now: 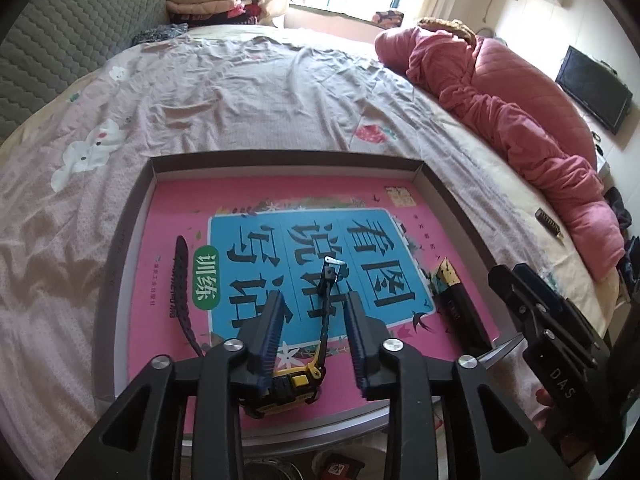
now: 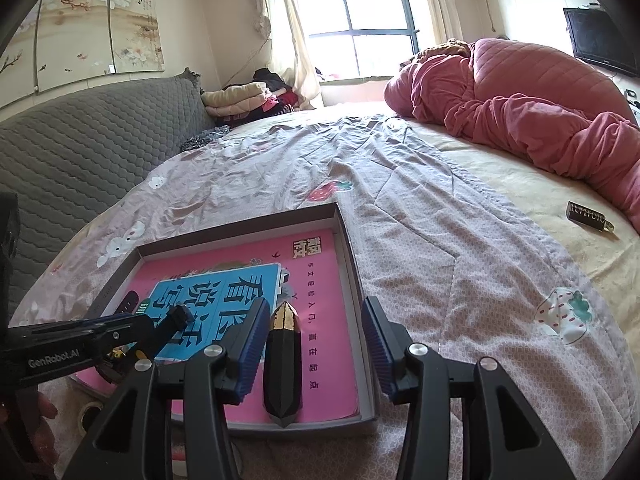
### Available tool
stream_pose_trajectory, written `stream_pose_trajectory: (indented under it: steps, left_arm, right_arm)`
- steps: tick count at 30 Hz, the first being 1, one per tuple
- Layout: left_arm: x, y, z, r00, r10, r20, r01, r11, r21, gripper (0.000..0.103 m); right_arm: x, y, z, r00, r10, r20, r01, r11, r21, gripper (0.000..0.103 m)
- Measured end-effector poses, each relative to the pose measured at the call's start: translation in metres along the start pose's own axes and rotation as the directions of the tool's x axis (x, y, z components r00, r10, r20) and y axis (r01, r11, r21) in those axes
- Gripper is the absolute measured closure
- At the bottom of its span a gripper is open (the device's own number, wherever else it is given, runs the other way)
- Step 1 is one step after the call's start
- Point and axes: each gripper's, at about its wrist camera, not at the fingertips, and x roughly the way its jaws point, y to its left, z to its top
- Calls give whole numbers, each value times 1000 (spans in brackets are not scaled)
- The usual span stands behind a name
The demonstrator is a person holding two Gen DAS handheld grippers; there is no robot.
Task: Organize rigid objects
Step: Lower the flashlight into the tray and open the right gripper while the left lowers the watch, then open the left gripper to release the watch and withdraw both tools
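Pink book (image 1: 280,248) with a big blue title panel fills the bottom of the shallow cardboard box (image 1: 440,188) sitting on the bed (image 1: 240,92). From the left wrist camera, the left gripper (image 1: 314,328) has its fingers spread apart over the near end of the book, nothing pinched between them. A yellow-and-black tape measure (image 1: 288,388) lies on the book right between the fingers, with its thin black strap running up the cover. A black comb (image 1: 182,280) lies on the book's left side, and a black faceted piece with a gold tip (image 1: 460,300) lies on its right side. The right gripper shows at the right edge of this view.

Over on the right wrist camera, the right gripper (image 2: 316,344) is also wide open, hovering over the box's right wall, holding nothing. The faceted piece lies on the book just beside its left finger. A small dark tag (image 2: 588,218) sits well apart from the box, near the pink quilt (image 2: 520,100).
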Motion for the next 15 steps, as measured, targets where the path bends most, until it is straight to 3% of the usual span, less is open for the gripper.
stream_pose_trajectory:
  steps: [3, 7, 15]
  left_arm:
    - [-9, 2, 0, 1000, -6, 30, 6, 1000, -12, 66]
    - [-22, 5, -1, 998, -13, 61, 15, 1000, -26, 49]
    - [-47, 18, -8, 995, -5, 101, 10, 999, -51, 37]
  right_arm:
    - [-2, 1, 0, 1000, 0, 5, 0, 1000, -4, 50]
    - [-3, 3, 1, 1000, 2, 13, -2, 1000, -8, 48]
    - [-13, 6, 4, 998, 15, 55, -13, 1000, -28, 47]
